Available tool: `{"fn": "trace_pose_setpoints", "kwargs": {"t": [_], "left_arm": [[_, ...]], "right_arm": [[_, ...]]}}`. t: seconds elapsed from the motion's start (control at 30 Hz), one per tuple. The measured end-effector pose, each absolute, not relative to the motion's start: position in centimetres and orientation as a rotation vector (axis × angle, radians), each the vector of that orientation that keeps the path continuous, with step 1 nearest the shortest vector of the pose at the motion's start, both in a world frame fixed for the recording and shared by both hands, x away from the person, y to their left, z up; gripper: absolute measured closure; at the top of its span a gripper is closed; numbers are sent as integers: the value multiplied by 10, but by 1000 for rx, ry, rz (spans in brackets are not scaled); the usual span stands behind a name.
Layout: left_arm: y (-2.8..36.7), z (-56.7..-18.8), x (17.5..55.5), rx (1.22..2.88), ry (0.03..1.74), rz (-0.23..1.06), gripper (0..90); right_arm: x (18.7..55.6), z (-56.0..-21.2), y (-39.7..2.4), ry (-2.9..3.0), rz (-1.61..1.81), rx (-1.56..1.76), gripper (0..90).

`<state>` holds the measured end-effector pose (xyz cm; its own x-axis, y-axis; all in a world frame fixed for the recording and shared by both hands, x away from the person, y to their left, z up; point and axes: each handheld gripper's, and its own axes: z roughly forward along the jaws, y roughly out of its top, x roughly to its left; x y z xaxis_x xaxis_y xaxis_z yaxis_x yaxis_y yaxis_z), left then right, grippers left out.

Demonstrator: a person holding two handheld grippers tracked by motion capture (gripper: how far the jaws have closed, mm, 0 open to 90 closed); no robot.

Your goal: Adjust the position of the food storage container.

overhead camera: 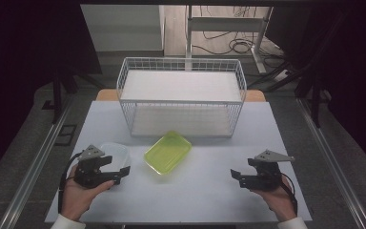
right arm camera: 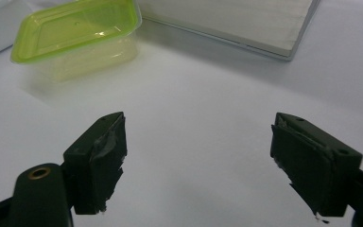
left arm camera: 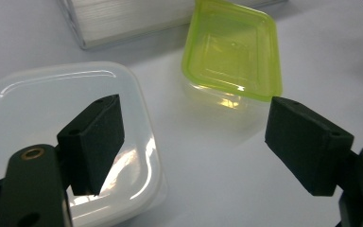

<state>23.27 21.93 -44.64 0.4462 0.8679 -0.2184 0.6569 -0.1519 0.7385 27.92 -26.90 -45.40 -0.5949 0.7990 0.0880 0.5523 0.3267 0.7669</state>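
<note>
A yellow-green lidded plastic box [overhead camera: 167,152] sits mid-table in front of a white wire basket [overhead camera: 181,71]. A clear box with a white lid [overhead camera: 118,153] lies at the left. My left gripper [overhead camera: 119,172] stands open beside that clear box [left arm camera: 52,113], one jaw over its lid, nothing between the pads; the green box [left arm camera: 234,49] lies beyond. My right gripper [overhead camera: 236,177] stands open at the right over bare table, the green box [right arm camera: 78,28] far off to its upper left.
The basket's white shelf edge [right arm camera: 246,23] lies ahead of the right gripper. The white table [overhead camera: 195,191] is bare between the two hands. Table edges run close behind both hands; dark floor and cables lie beyond the basket.
</note>
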Motion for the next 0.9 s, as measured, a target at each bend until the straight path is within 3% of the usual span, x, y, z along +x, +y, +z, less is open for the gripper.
{"fn": "trace_pose_setpoints", "kwargs": {"t": [0.9], "left_arm": [[219, -444, 229, 1896, 1300, 323, 202]], "right_arm": [[284, -454, -265, 2353, 1120, 1234, 297]]}}
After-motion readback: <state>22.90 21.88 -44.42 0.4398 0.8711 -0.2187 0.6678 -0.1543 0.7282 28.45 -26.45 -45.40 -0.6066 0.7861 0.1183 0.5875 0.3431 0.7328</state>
